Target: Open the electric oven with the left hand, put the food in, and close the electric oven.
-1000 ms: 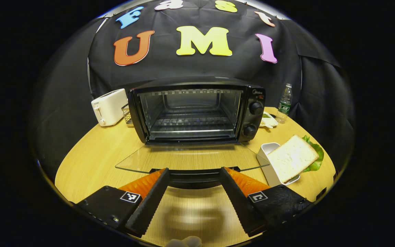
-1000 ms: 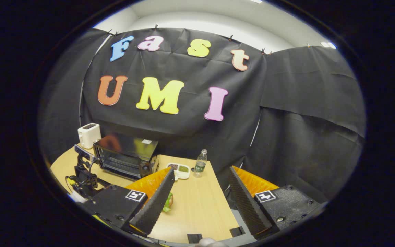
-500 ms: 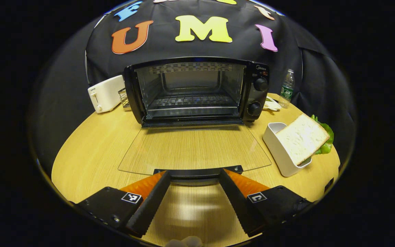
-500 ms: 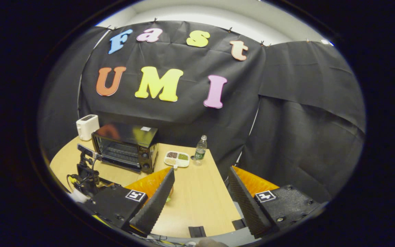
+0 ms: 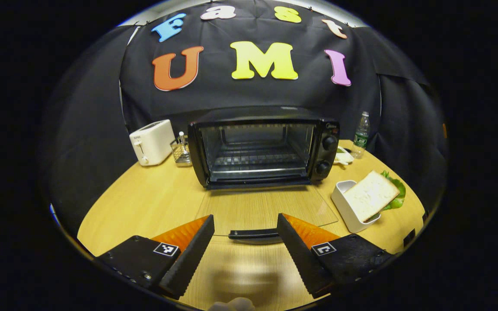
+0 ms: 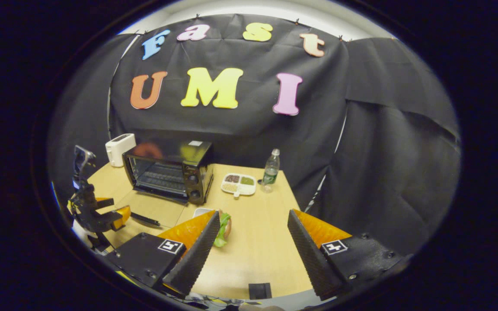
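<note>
The black electric oven (image 5: 257, 147) stands mid-table with its glass door (image 5: 270, 205) folded down flat and its wire rack bare. My left gripper (image 5: 245, 217) is open just short of the door handle (image 5: 253, 234), touching nothing. A sandwich (image 5: 372, 194) of white bread and lettuce leans in a white tray (image 5: 344, 203) to the right of the door. In the right gripper view the oven (image 6: 169, 170) is far left, the sandwich (image 6: 223, 224) peeks past one finger, and my right gripper (image 6: 253, 214) hangs open above the table. The left gripper (image 6: 102, 211) appears there beside the door.
A white toaster (image 5: 151, 141) and a small wire rack (image 5: 181, 151) stand left of the oven. A water bottle (image 5: 360, 134) and a sectioned dish (image 6: 238, 183) sit at the back right. The wooden table (image 5: 145, 203) ends close on the right.
My left gripper has drawn back and risen from the door handle, leaving the door lying open. The right gripper's view has tipped down and swung, bringing more of the table and the sandwich into sight.
</note>
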Motion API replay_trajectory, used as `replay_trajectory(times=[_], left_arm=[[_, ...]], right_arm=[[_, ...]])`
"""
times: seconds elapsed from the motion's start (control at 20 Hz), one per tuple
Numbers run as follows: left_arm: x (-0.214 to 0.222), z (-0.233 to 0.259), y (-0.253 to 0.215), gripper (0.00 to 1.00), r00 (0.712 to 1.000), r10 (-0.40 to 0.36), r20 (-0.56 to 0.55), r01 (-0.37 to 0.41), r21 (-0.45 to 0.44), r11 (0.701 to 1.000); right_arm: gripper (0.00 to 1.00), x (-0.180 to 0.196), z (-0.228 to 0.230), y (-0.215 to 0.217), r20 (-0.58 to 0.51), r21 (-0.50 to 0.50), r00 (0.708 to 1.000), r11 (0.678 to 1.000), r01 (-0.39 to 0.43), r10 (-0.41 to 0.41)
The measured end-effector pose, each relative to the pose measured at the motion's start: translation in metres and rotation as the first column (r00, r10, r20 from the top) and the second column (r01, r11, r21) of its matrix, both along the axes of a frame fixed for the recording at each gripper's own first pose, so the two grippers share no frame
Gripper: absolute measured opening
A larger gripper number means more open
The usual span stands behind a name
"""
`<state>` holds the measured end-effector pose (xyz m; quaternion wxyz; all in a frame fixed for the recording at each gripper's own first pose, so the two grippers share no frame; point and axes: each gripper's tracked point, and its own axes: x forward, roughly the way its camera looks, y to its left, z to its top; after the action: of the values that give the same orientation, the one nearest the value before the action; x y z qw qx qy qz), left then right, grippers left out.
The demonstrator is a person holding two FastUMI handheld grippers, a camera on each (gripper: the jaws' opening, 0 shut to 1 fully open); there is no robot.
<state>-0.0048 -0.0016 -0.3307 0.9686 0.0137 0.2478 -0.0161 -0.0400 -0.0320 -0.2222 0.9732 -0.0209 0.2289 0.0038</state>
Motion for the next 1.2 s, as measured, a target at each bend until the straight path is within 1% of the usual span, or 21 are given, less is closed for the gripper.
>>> replay_trajectory(times=[0.15,0.3,0.35,0.4,0.45,0.5,0.6,0.65,0.75,0.8,0.85,0.9,0.95,1.0,1.05,1.1,1.15,1.2], left_arm=[[-0.008,0.05,0.004,0.96,0.997,0.027,0.072,-0.027,-0.012,1.0],[-0.015,0.1,0.004,0.96,0.986,0.055,0.155,-0.055,-0.003,0.998],[-0.017,0.117,0.002,0.96,0.982,0.063,0.18,-0.065,0.008,0.998],[-0.019,0.131,0.002,0.95,0.977,0.067,0.202,-0.071,0.015,0.997],[-0.021,0.143,-0.002,0.96,0.973,0.069,0.22,-0.074,0.015,0.997],[-0.022,0.155,-0.005,0.96,0.969,0.075,0.237,-0.082,0.019,0.996],[-0.024,0.171,-0.011,0.96,0.964,0.089,0.252,-0.098,0.022,0.995],[-0.023,0.177,-0.014,0.95,0.962,0.097,0.255,-0.106,0.023,0.994],[-0.024,0.186,-0.02,0.96,0.959,0.111,0.262,-0.125,0.039,0.991],[-0.023,0.188,-0.022,0.96,0.957,0.118,0.266,-0.136,0.049,0.99],[-0.02,0.191,-0.023,0.96,0.954,0.123,0.275,-0.144,0.058,0.988],[-0.019,0.192,-0.026,0.96,0.954,0.126,0.271,-0.149,0.063,0.987],[-0.017,0.191,-0.027,0.95,0.955,0.133,0.265,-0.155,0.067,0.986],[-0.016,0.191,-0.029,0.96,0.955,0.139,0.262,-0.162,0.068,0.984],[-0.015,0.191,-0.031,0.96,0.954,0.147,0.26,-0.17,0.068,0.983],[-0.012,0.192,-0.03,0.96,0.954,0.154,0.258,-0.177,0.069,0.982],[-0.011,0.192,-0.032,0.95,0.953,0.159,0.256,-0.182,0.068,0.981],[-0.009,0.192,-0.032,0.95,0.953,0.162,0.255,-0.185,0.068,0.98]], right_arm=[[0.96,0.023,-0.053,0.009,-0.092,0.092,0.994,0.994,-0.058,0.067],[0.96,0.049,-0.097,0.025,-0.185,0.209,0.971,0.971,-0.114,0.154],[0.94,0.056,-0.112,0.032,-0.214,0.252,0.958,0.959,-0.133,0.189],[0.89,0.063,-0.123,0.035,-0.24,0.285,0.946,0.947,-0.145,0.217],[0.87,0.07,-0.133,0.04,-0.264,0.321,0.933,0.934,-0.155,0.245],[0.96,0.077,-0.14,0.046,-0.282,0.36,0.919,0.919,-0.163,0.274],[0.95,0.09,-0.149,0.058,-0.307,0.429,0.891,0.884,-0.184,0.335],[0.84,0.095,-0.156,0.062,-0.324,0.447,0.875,0.873,-0.193,0.36],[0.82,0.111,-0.167,0.057,-0.349,0.454,0.861,0.87,-0.189,0.369],[0.82,0.117,-0.169,0.059,-0.354,0.472,0.852,0.86,-0.194,0.386],[0.82,0.12,-0.17,0.065,-0.358,0.502,0.836,0.841,-0.202,0.415],[0.82,0.122,-0.173,0.069,-0.372,0.532,0.813,0.821,-0.209,0.449],[0.8,0.122,-0.177,0.072,-0.384,0.549,0.797,0.809,-0.209,0.467],[0.77,0.126,-0.178,0.072,-0.393,0.563,0.787,0.801,-0.203,0.476],[0.75,0.126,-0.177,0.073,-0.393,0.58,0.779,0.789,-0.203,0.489],[0.67,0.127,-0.178,0.076,-0.394,0.593,0.771,0.779,-0.204,0.501],[0.64,0.126,-0.178,0.076,-0.395,0.602,0.764,0.772,-0.204,0.51],[0.57,0.126,-0.179,0.076,-0.397,0.606,0.758,0.768,-0.206,0.517]])
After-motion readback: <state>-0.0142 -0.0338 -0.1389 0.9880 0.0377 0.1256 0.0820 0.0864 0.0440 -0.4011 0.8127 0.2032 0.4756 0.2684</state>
